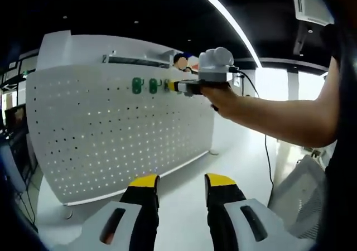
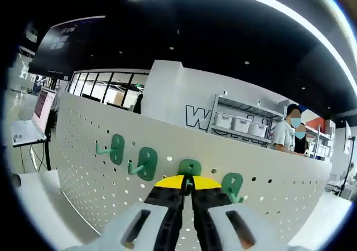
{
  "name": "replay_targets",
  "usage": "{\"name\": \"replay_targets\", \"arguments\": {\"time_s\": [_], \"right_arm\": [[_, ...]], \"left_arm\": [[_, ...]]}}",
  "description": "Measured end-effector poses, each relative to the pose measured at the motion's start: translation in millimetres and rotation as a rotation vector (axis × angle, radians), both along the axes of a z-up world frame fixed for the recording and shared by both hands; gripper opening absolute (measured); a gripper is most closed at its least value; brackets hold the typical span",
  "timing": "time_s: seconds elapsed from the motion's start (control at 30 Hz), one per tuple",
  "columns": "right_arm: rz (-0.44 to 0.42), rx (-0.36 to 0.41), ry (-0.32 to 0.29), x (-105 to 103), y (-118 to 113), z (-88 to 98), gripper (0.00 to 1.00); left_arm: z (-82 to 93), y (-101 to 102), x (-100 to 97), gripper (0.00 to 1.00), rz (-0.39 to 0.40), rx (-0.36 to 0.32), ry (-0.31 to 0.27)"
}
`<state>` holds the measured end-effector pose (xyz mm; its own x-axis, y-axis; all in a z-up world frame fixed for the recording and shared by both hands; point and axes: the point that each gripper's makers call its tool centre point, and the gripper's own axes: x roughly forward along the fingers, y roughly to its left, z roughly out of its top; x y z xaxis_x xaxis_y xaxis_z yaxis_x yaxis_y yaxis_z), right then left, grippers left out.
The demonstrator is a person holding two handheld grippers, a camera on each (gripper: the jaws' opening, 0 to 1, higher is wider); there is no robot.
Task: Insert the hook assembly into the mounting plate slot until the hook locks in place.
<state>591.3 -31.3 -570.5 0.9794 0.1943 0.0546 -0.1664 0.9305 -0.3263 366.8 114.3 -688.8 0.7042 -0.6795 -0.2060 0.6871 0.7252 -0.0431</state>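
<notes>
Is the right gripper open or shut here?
Shut: the right gripper has its yellow tips together on a green hook at the pegboard.

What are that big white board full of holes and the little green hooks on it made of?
The white perforated board looks like painted sheet metal: it is thin and smooth, with evenly punched round holes, though rigid plastic is possible. The green hooks look like moulded plastic, uniform in colour with rounded edges and a soft sheen. The right claw is closed on one of them.

L claw (image 1: 181,183): blk jaws, yel tips, wht housings | R claw (image 2: 188,185): same | blk cable
</notes>
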Motion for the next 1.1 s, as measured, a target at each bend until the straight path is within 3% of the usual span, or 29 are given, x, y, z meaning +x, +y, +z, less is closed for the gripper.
{"name": "replay_targets", "arguments": {"time_s": [0.63,1.1], "right_arm": [[0.033,0.074,0.038,-6.9,-5.6,-9.8,0.1],[0.075,0.089,0.061,-45.7,-13.0,-17.7,0.2]], "left_arm": [[3.9,3.8,-1.8,0.34,0.025,0.005,-0.012],[19.8,9.5,-11.1,0.35,0.061,0.016,-0.046]]}}
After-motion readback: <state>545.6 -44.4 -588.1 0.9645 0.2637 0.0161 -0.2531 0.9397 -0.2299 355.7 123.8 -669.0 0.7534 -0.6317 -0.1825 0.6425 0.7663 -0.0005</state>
